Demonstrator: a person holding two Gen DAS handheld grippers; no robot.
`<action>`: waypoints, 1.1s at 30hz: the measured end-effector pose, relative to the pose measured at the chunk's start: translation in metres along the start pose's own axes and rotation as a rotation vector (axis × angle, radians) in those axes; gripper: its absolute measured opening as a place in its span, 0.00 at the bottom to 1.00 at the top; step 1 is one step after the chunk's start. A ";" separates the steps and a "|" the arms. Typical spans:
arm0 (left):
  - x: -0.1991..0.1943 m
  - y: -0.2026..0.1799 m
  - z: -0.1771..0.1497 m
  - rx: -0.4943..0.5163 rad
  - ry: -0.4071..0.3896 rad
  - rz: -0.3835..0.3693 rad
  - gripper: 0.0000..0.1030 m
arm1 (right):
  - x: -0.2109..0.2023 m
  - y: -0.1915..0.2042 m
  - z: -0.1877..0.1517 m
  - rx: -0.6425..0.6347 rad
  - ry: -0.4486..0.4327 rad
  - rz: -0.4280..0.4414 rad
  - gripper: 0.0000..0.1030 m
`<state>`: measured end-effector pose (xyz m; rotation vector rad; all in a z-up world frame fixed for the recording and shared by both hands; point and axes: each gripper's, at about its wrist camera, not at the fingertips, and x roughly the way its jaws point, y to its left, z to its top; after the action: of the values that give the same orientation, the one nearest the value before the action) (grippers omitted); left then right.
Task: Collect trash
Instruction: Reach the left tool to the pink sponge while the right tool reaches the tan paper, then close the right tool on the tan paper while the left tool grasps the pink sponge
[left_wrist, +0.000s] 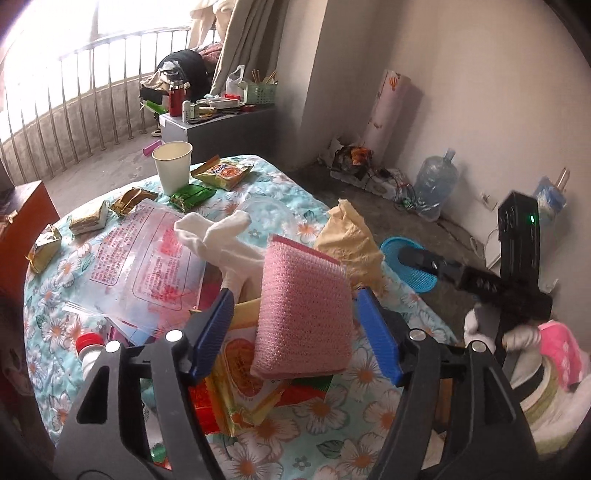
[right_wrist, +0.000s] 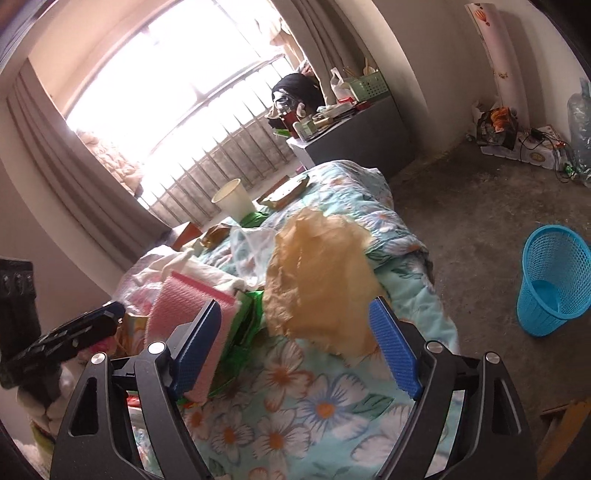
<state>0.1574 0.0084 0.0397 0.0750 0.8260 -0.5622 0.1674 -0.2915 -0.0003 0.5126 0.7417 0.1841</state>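
Observation:
A table with a floral cloth (left_wrist: 325, 417) carries trash. A pink sponge (left_wrist: 303, 314) stands between the open jaws of my left gripper (left_wrist: 299, 332), untouched by the blue pads. A crumpled yellow-brown paper (right_wrist: 317, 284) lies between the open jaws of my right gripper (right_wrist: 295, 350); it also shows in the left wrist view (left_wrist: 351, 240). A white glove (left_wrist: 221, 240), a clear printed plastic bag (left_wrist: 147, 266), several snack wrappers (left_wrist: 225, 171) and a paper cup (left_wrist: 173, 166) lie further back. A blue waste basket (right_wrist: 554, 280) stands on the floor to the right.
A red-capped bottle (left_wrist: 88, 347) and orange packets (left_wrist: 243, 380) lie under the left gripper. A grey cabinet (right_wrist: 362, 133) with clutter stands by the barred window. A water jug (left_wrist: 436, 184) and cables lie by the wall. My right gripper shows in the left wrist view (left_wrist: 436, 262).

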 end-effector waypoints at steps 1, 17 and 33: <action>0.003 -0.003 -0.001 0.012 0.010 0.013 0.64 | 0.010 -0.002 0.003 0.001 0.015 -0.005 0.77; 0.034 -0.013 -0.001 0.097 0.077 0.132 0.63 | 0.061 -0.020 0.014 0.011 0.150 0.037 0.04; 0.059 -0.029 0.010 0.177 0.141 0.191 0.44 | -0.012 -0.036 -0.041 0.110 0.106 0.083 0.04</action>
<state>0.1817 -0.0455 0.0088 0.3553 0.8935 -0.4513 0.1300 -0.3104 -0.0370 0.6421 0.8380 0.2504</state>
